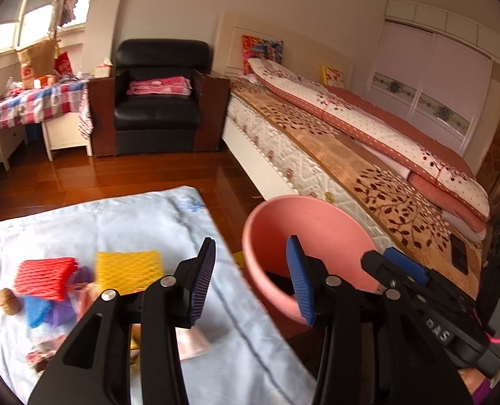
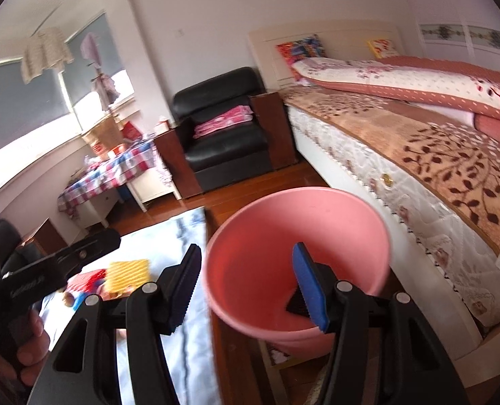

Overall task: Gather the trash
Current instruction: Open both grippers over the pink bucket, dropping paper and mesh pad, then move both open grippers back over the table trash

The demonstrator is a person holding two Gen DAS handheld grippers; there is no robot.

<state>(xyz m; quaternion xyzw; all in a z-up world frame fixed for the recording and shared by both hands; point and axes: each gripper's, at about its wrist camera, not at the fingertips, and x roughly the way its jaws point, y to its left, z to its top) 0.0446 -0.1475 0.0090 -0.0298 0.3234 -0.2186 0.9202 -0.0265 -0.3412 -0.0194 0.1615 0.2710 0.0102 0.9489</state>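
Pink plastic, and as far as I can see bare inside: the waste bucket (image 2: 297, 256) stands on the wooden floor (image 1: 121, 179) between the pale blue cloth (image 1: 121, 222) and the bed (image 1: 368, 155), and the part of its inner wall and bottom that I can see holds no trash, so I judge the collecting has hardly begun. My right claw (image 2: 250, 290) hangs over the bucket's mouth with its jaws spread apart and nothing between them. My left claw (image 1: 250, 280) is likewise released and carries nothing, poised just above the edge of the cloth next to the bucket. All the work lies on that cloth: a red foam fruit net (image 1: 44, 278), a yellow foam net (image 1: 128, 270) beside it, a blue net (image 1: 37, 310) with something purple against it, a couple of walnuts (image 1: 8, 300) near the left margin, and some crumpled wrappers (image 1: 44, 354) closer to me that are too blurred to name. Each of these seems yet to be picked up and dropped in. Farther off stand a black armchair (image 1: 159, 101) and a checked-cloth surface (image 1: 30, 101) by the window.
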